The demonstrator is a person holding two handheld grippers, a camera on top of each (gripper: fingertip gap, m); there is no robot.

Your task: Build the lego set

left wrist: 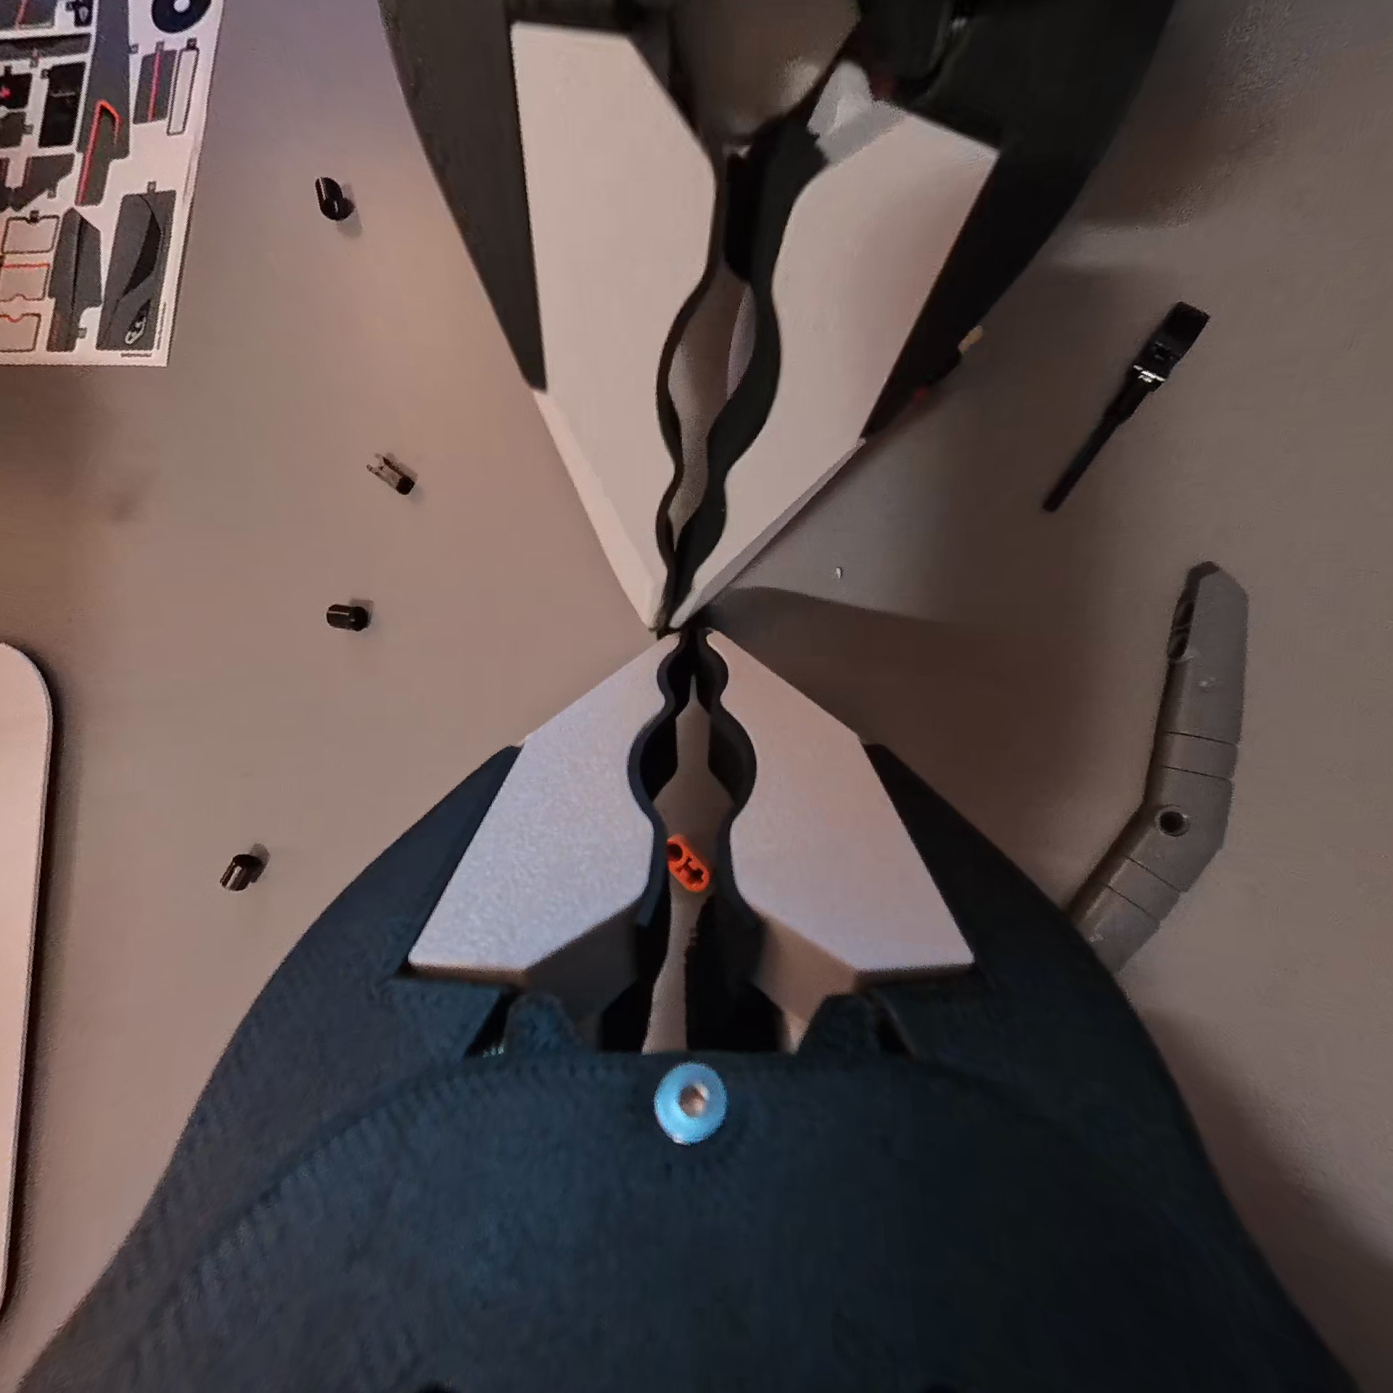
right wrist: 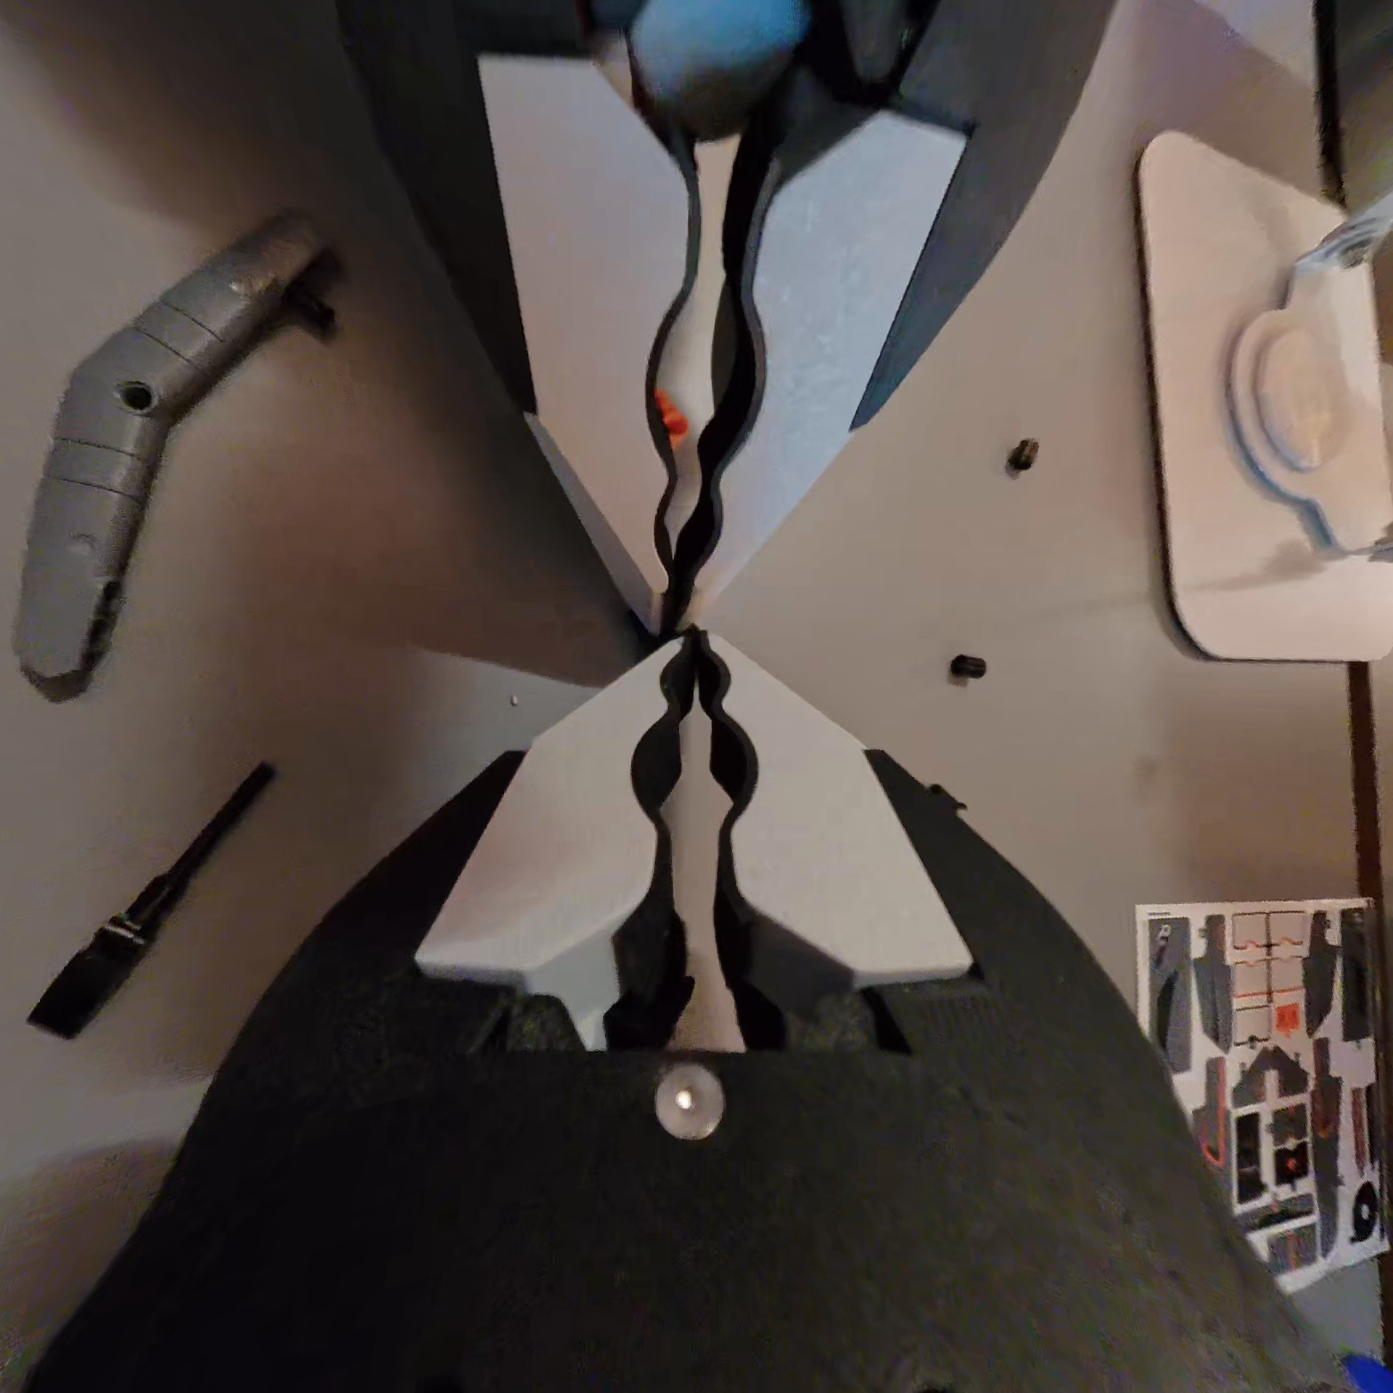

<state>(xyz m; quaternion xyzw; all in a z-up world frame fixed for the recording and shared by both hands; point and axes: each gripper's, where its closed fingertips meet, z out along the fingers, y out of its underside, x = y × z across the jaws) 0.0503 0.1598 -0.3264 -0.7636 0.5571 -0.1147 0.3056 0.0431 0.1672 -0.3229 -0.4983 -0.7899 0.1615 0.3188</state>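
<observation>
The left gripper (left wrist: pixel 687 641) and right gripper (right wrist: pixel 687 641) meet tip to tip, each with fingers pressed together.

The left gripper (left wrist: pixel 687 648) is dark teal with pale grey fingers; the right gripper (right wrist: pixel 690 648) is black. An orange connector (left wrist: pixel 687 865) contrasts with a grey curved panel (left wrist: pixel 1187 761) and black pins (left wrist: pixel 348 616).

The right gripper (right wrist: pixel 690 641) meets the left gripper (right wrist: pixel 682 618) tip to tip above the table (right wrist: pixel 942 573), both pinched together. An orange piece (right wrist: pixel 669 418) sits between the left's fingers. A grey curved assembly (right wrist: pixel 113 452) lies nearby.
</observation>
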